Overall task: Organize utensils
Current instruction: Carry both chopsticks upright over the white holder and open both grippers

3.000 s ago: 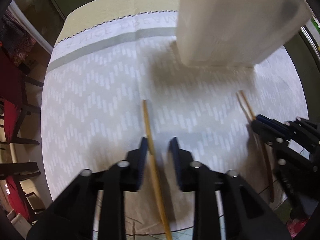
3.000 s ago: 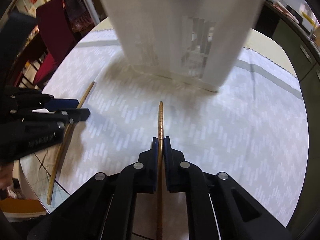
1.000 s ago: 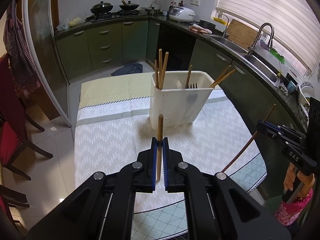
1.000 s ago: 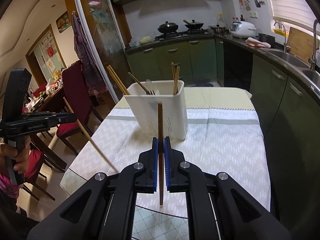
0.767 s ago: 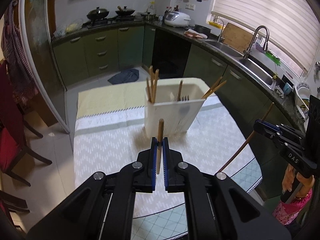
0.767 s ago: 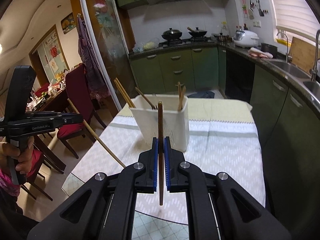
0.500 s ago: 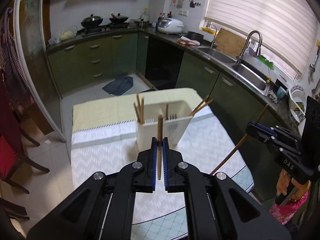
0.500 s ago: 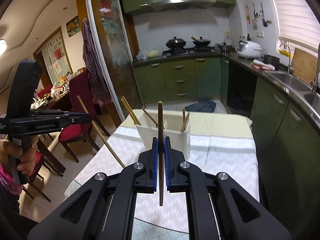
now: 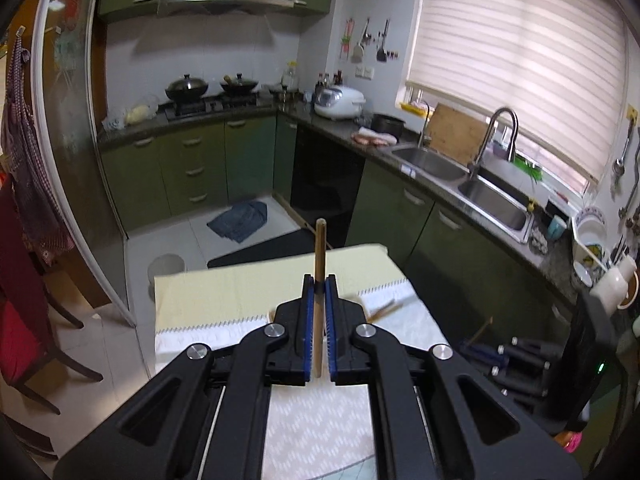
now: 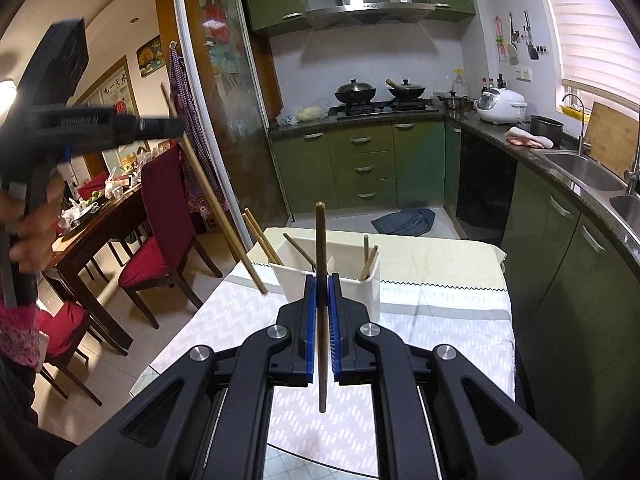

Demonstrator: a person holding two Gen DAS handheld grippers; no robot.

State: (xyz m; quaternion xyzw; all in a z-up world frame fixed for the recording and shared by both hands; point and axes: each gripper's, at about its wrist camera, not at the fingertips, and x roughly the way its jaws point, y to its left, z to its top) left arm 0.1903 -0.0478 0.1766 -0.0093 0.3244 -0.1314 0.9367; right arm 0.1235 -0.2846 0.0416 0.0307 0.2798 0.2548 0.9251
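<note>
Tablecloth (image 10: 440, 332), white with a pale chevron print, covers a table whose near and left edges drop off to tiled floor, with open floor on the left up to the red chairs (image 10: 160, 216). Nearest the lens in the right wrist view, the right gripper (image 10: 321, 280) has its blue-padded fingers pressed onto a dark brown chopstick (image 10: 320, 240), held upright, its top rising above the fingertips and its lower end hanging free above the cloth. Just beyond stands a white utensil caddy (image 10: 372, 292) on the cloth, holding several wooden chopsticks that lean against its walls. Left of the caddy and clear of it, the left gripper (image 10: 176, 124) pinches a light wooden chopstick (image 10: 212, 200) that slants down toward the table edge; its lower tip hangs beside the caddy. In the left wrist view, the same gripper (image 9: 319, 282) clamps this stick (image 9: 320, 248) upright; the caddy is mostly hidden behind the fingers, and the right gripper (image 9: 472, 346) appears low at right, probably below tabletop level. Farther back run green cabinets (image 10: 360, 164), a stove with woks, and a sink counter on the right.
</note>
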